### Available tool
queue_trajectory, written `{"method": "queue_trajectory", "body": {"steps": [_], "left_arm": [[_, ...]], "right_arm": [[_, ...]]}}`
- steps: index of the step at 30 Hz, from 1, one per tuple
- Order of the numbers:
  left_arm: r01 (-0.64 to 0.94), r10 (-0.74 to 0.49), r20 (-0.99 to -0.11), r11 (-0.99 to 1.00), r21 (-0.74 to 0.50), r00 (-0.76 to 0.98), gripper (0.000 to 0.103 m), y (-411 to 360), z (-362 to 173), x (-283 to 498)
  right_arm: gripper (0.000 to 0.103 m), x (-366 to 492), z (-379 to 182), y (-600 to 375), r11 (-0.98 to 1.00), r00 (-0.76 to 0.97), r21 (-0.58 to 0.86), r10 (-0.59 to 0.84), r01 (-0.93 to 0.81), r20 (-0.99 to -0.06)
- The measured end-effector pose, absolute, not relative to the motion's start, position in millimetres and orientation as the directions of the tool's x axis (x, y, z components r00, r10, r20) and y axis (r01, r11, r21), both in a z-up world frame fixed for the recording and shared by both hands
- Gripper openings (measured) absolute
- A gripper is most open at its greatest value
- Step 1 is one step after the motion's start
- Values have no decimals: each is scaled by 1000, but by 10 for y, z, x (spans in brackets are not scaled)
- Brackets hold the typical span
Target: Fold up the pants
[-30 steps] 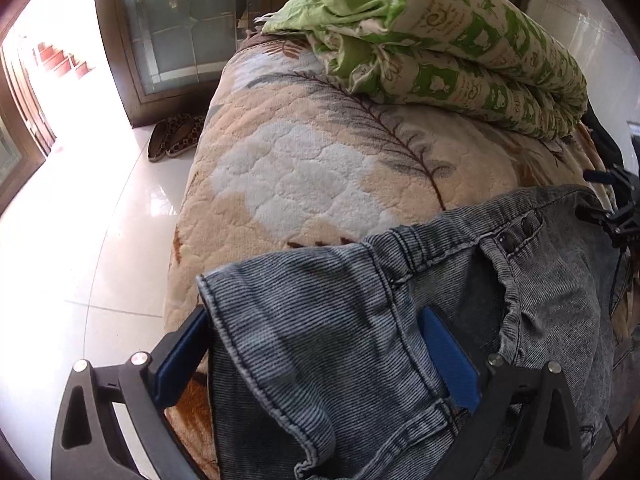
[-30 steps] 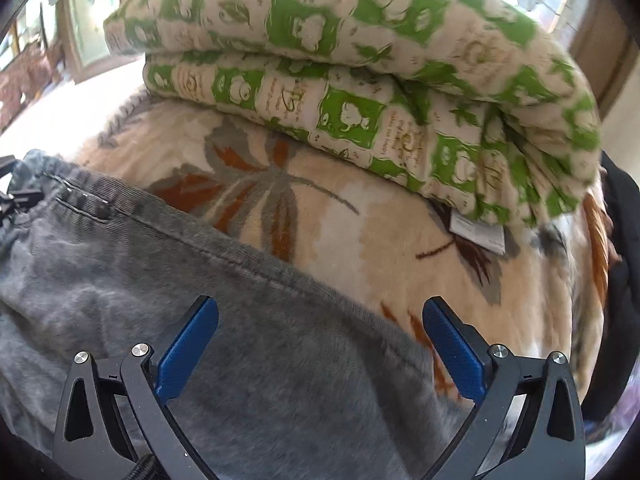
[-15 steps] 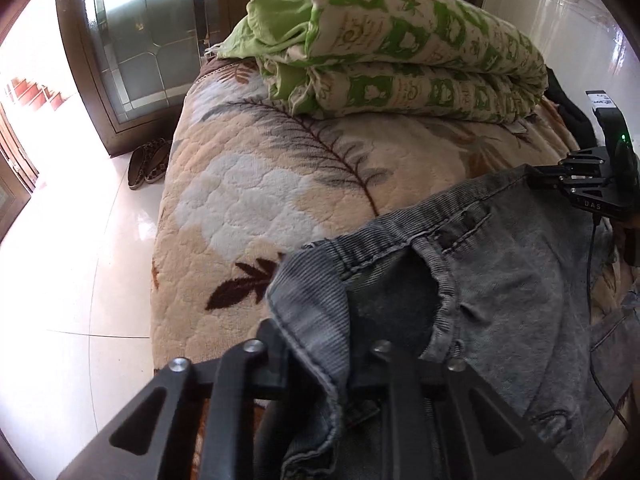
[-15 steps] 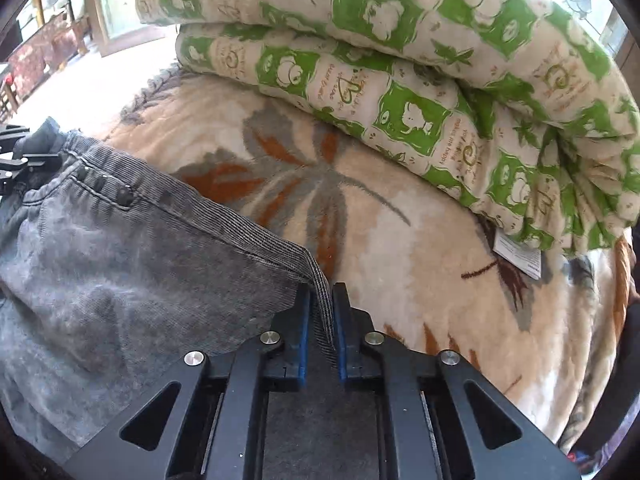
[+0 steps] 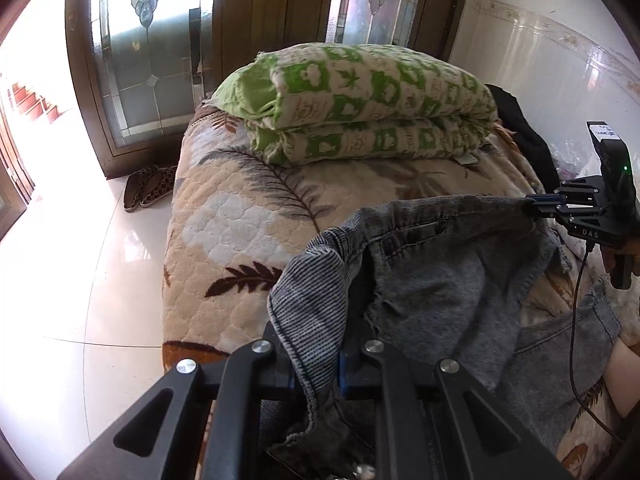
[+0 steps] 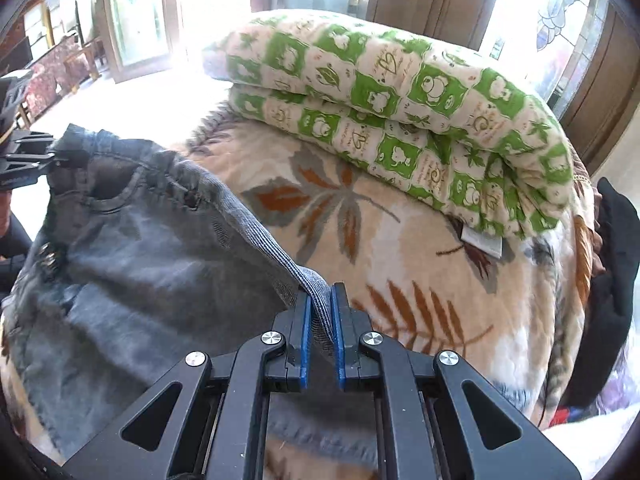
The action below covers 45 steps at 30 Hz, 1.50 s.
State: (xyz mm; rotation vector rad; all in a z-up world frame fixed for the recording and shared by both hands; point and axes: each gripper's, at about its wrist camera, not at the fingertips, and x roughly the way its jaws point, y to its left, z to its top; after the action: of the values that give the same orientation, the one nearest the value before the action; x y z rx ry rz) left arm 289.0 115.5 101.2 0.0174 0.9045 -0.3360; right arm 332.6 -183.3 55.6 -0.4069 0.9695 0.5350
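Grey denim pants [image 5: 440, 288] hang by the waistband over the leaf-patterned bed blanket [image 5: 240, 220]. My left gripper [image 5: 316, 360] pinches one end of the waistband, its jaws still closing on the cloth. At the far right of the left wrist view, my right gripper [image 5: 536, 204] clamps the other end. In the right wrist view my right gripper [image 6: 320, 312] is shut on the ribbed band of the pants [image 6: 140, 264], while my left gripper [image 6: 52, 152] holds the far corner at the left edge. The waistband is lifted and sags between them.
A folded green-and-white quilt [image 5: 368, 100] lies across the far end of the bed. A black garment [image 5: 528, 140] sits by the white wall. Slippers [image 5: 146, 190] lie on the shiny tiled floor left of the bed, before glass-panelled doors [image 5: 152, 60].
Both grippers went from wide open to shut on the waistband. Both then rose and lifted the top of the pants off the blanket.
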Motion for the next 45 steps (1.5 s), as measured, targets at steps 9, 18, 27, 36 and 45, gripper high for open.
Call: {"method": "queue_trajectory", "body": {"steps": [9,18,27,36,45], "left_arm": [[353,-346,-738,923,-155,579,15,1148,1219,2333],[478,-422,-740,864,-155,523,15,1057,1210,1580],[506,-408,-796,850,-151,448,15,872,845,1032],[492,-414,-794,854,-169,446,15,891,810,1037],[542,-412,-794,831,-127,446,15,922,969,1032]], "right_arm": [[9,2512,822,-2114,780,454,-43,318,-625,-832],[9,1646,910,-2387,762,394,34,372,-647,-841],[18,1408,406,-2691,868,374,258,427,-423,-823],[65,1885,113,-3033,880,494,474,422,-23,-760],[7,1925,351,-2885,933,566,359,314,-35,-762]]}}
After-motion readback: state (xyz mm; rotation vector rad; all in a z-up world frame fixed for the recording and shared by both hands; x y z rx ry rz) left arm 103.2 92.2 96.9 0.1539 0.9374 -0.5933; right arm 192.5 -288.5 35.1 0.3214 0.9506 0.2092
